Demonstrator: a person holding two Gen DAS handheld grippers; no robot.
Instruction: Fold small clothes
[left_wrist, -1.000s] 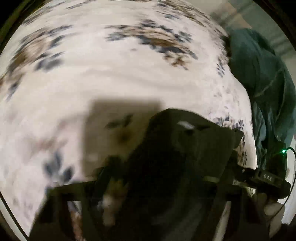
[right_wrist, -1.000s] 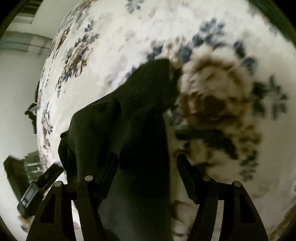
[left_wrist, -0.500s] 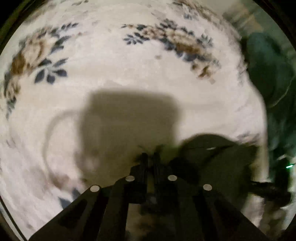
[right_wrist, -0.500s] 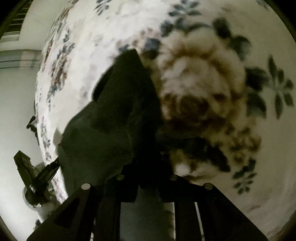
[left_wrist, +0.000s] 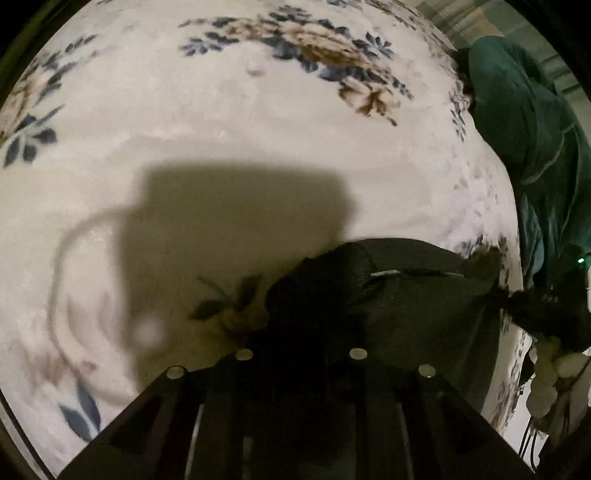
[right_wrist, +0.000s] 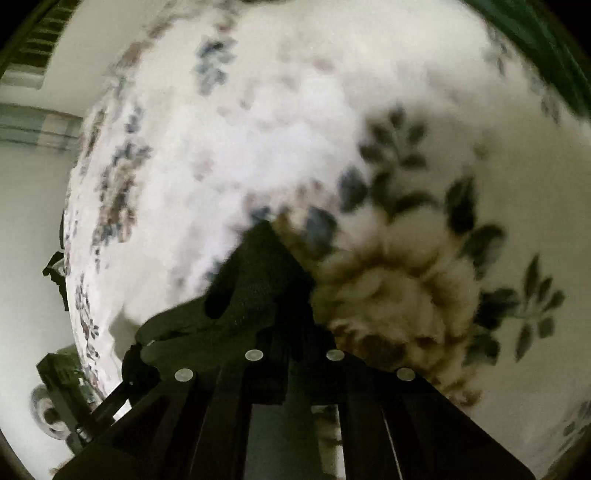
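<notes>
A small dark garment (left_wrist: 399, 291) lies bunched on a white bedspread with a flower print (left_wrist: 221, 129). My left gripper (left_wrist: 299, 332) is shut on the garment's near left edge, with the cloth spreading to the right. A white tag shows on the cloth. In the right wrist view the same dark garment (right_wrist: 255, 291) runs from the jaws up to a pointed corner. My right gripper (right_wrist: 291, 343) is shut on it. The other gripper shows at the right edge of the left wrist view (left_wrist: 543, 314) and low left of the right wrist view (right_wrist: 62, 384).
A dark green blanket or garment (left_wrist: 532, 140) lies heaped at the bed's right side. The bed's edge runs down the right of the left wrist view and down the left of the right wrist view. A large brown flower print (right_wrist: 391, 295) lies right of the garment.
Both grippers closed on the dark garment; the right one was open a second ago. The garment now sits lower and flatter on the bedspread, stretched between the two grippers.
</notes>
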